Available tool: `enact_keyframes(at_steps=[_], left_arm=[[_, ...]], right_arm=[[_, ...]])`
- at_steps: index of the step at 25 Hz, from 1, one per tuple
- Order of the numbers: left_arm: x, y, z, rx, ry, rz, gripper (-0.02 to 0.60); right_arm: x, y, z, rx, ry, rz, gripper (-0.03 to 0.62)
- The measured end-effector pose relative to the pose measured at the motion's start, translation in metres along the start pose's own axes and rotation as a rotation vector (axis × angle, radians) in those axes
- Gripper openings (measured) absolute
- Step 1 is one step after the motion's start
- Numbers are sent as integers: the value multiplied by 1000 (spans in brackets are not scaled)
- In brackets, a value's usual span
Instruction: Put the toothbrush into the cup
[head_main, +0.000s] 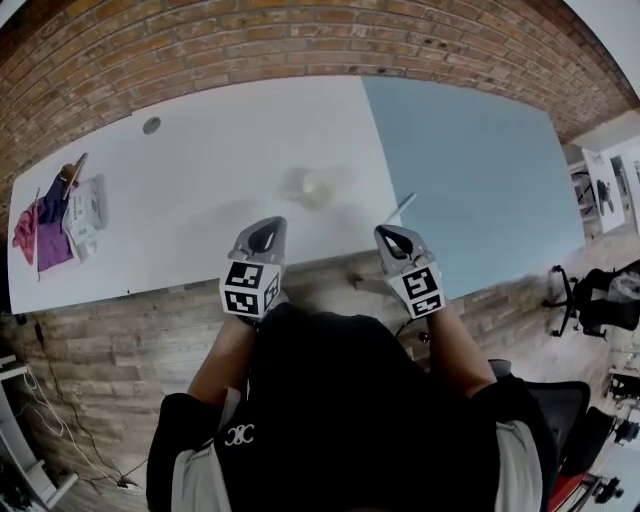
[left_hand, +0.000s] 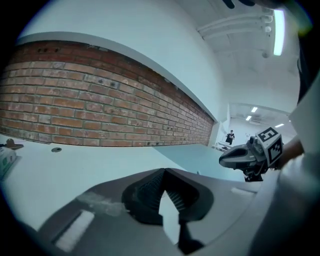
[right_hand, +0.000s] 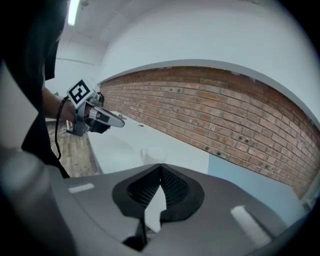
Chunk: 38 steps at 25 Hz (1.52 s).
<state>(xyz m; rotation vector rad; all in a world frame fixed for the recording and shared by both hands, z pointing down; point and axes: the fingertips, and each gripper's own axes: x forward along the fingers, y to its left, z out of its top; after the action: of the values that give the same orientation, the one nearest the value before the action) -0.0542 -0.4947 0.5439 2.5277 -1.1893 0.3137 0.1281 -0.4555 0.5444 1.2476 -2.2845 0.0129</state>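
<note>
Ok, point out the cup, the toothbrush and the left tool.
cup (head_main: 318, 187), head view, its clear side wall.
toothbrush (head_main: 404, 207), head view, middle of its handle.
left tool (left_hand: 164, 171), left gripper view, where its closed tips meet.

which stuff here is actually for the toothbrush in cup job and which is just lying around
For the job: cup; thin pale stick, likely the toothbrush; left gripper and right gripper, both shut and empty.
Just lying about: pink and purple cloths; pale box beside them; office chair.
</note>
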Motion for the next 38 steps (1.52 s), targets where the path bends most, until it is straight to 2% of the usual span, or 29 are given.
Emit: enact_keyframes(at_steps=[3, 7, 11, 15, 20, 25, 27, 29, 33, 38], left_arm=[[11, 17, -2, 3, 29, -45, 6], [31, 1, -4, 19, 74, -153, 6], [42, -4, -3, 30, 88, -183, 6], [43, -6, -6, 32, 107, -176, 6], [43, -9, -18, 6, 129, -140, 6], [42, -11, -19, -5, 132, -94, 6], [40, -11, -18, -11, 130, -74, 6], [38, -10, -17, -15, 128, -55, 6], [34, -9, -18, -21, 125, -22, 6], [28, -10, -24, -32, 135, 7, 6]], right_arm=[[20, -9, -9, -2, 63, -43, 6], [3, -24, -27, -1, 149, -116, 6], [-1, -45, -49, -42, 222, -102, 6], [3, -53, -79, -156, 324, -3, 6], [12, -58, -115, -426, 464, 212, 6], [27, -61, -134, -692, 524, 380, 6], [33, -57, -142, -765, 543, 453, 20], [37, -54, -151, -830, 568, 524, 80], [49, -64, -158, -938, 601, 572, 98], [53, -65, -168, -969, 623, 603, 95]])
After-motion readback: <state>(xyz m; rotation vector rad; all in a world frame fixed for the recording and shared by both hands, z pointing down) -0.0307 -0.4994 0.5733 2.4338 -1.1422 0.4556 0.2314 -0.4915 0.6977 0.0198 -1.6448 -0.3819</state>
